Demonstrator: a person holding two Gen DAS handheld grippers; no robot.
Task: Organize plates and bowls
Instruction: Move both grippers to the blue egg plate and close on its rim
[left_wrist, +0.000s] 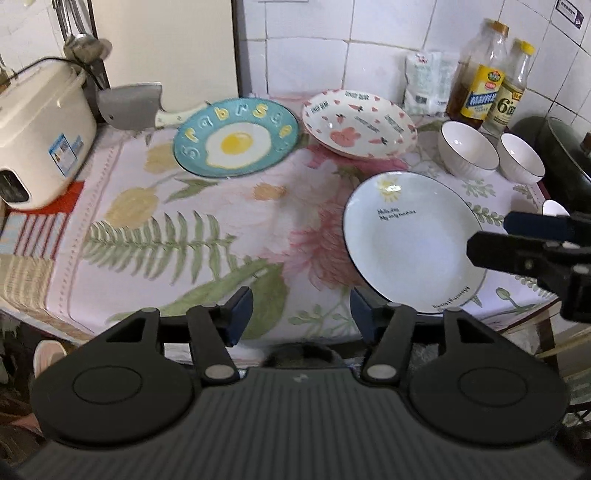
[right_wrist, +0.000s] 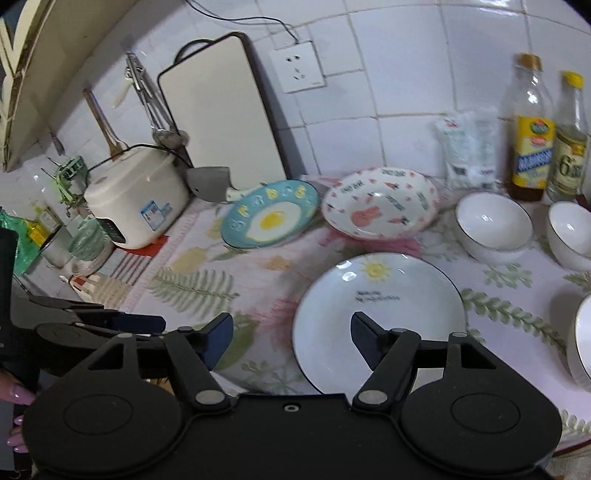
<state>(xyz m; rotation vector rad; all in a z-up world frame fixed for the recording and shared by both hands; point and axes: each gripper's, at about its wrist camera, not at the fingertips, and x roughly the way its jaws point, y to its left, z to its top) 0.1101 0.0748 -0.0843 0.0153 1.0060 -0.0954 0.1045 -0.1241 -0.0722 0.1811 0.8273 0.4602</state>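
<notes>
while both hands wait near the front edge of the tabletop (left_wrist: 155, 206), the left hand-held gripper (left_wrist: 301, 314) is spread wide with nothing between its fingers. the right hand-held gripper (right_wrist: 291, 334) is spread wide too, and it holds nothing. one of its fingers (right_wrist: 364, 338) hangs over the near side of the white plate (right_wrist: 380, 321), but i cannot tell if it touches.

the white plate has a little yellow sun and some small words on it. it lies flat on the flowery cloth (left_wrist: 221, 236), close to the front. behind it, near the wall, sits the blue plate (left_wrist: 236, 136) with a fried egg picture. just beside that, on its right, is the pink bunny plate (left_wrist: 358, 123), a deeper dish with hearts. two white bowls (left_wrist: 467, 153) stand side by side to the right of the bunny plate, apart from it. another white bowl (right_wrist: 583, 339) peeks in at the right edge of the right wrist view.

a cream rice cooker (left_wrist: 40, 129) stands at the left. a cleaver (left_wrist: 129, 107) lies beside it, its handle by the blue plate. two bottles (left_wrist: 480, 85) and a white bag (left_wrist: 428, 83) stand by the tiled wall.
</notes>
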